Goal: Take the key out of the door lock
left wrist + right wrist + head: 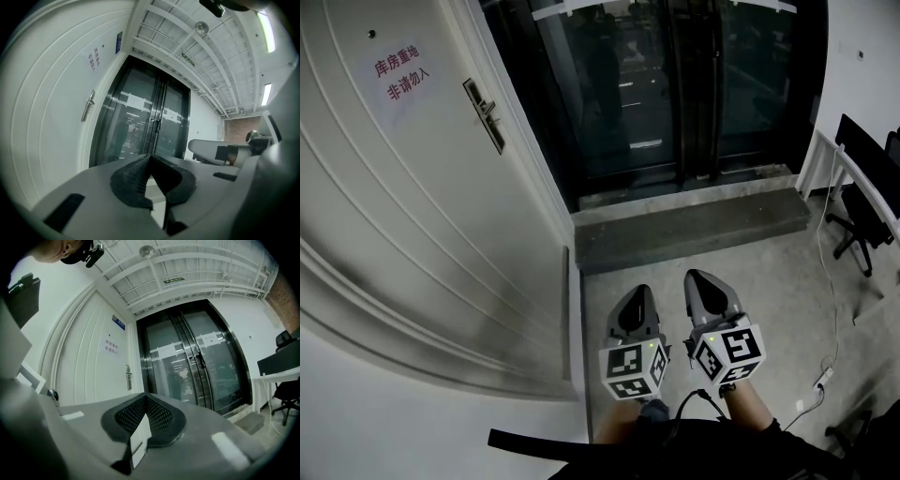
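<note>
Standing close to the white door (412, 216), the person holds both grippers low by the body, side by side and nearly touching, pointing out over the concrete floor (769, 300). The left gripper (638, 294) has its dark ribbed pads drawn together so the tips meet, with nothing caught between them. The right gripper (697, 279) is pinched to a close in the same way and carries nothing. The lock plate (485, 114) with its handle sits on the door's right edge, up and to the left, well apart from both grippers. From here the key is too small to make out on that plate. A paper sign (397, 77) with red characters is stuck on the door left of the lock. Right of the door stand dark glass doors (656, 84), with a grey step (694, 230) running along their foot. Off to the right are a white desk (853, 173) and a black office chair (855, 239).
</note>
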Demonstrator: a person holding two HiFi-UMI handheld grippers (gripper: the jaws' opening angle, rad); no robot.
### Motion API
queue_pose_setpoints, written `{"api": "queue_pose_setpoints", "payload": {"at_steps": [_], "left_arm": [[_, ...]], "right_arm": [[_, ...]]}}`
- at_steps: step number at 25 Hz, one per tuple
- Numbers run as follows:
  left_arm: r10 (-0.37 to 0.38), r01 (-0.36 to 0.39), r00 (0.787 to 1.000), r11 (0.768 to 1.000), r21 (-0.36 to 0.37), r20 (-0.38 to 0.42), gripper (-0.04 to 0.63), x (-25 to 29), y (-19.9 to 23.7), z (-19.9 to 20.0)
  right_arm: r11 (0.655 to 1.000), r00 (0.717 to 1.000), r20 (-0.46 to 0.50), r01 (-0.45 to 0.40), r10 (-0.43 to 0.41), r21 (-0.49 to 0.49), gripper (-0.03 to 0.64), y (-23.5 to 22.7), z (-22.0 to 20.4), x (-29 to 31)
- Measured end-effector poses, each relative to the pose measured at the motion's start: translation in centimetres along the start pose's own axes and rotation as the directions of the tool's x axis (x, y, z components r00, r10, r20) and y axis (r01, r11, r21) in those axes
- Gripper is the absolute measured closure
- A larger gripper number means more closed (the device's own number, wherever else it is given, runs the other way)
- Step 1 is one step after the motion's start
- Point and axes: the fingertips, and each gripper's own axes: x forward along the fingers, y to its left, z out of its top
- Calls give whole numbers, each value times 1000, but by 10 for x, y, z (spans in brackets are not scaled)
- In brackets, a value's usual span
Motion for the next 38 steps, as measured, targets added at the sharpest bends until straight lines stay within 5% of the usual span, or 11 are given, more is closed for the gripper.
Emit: {"api": "queue_pose_setpoints", "payload": {"at_steps": [23, 38], "left_arm": [[-26, 24, 998, 999, -35, -64, 595, 96, 86, 1], [15, -15, 999, 1000, -15, -43, 595, 231, 96, 23]], "right_arm": [[1000, 999, -46, 28, -28, 13, 617, -15, -29, 127], [1000, 999, -45, -18, 19, 19, 617, -98, -15, 240]]}}
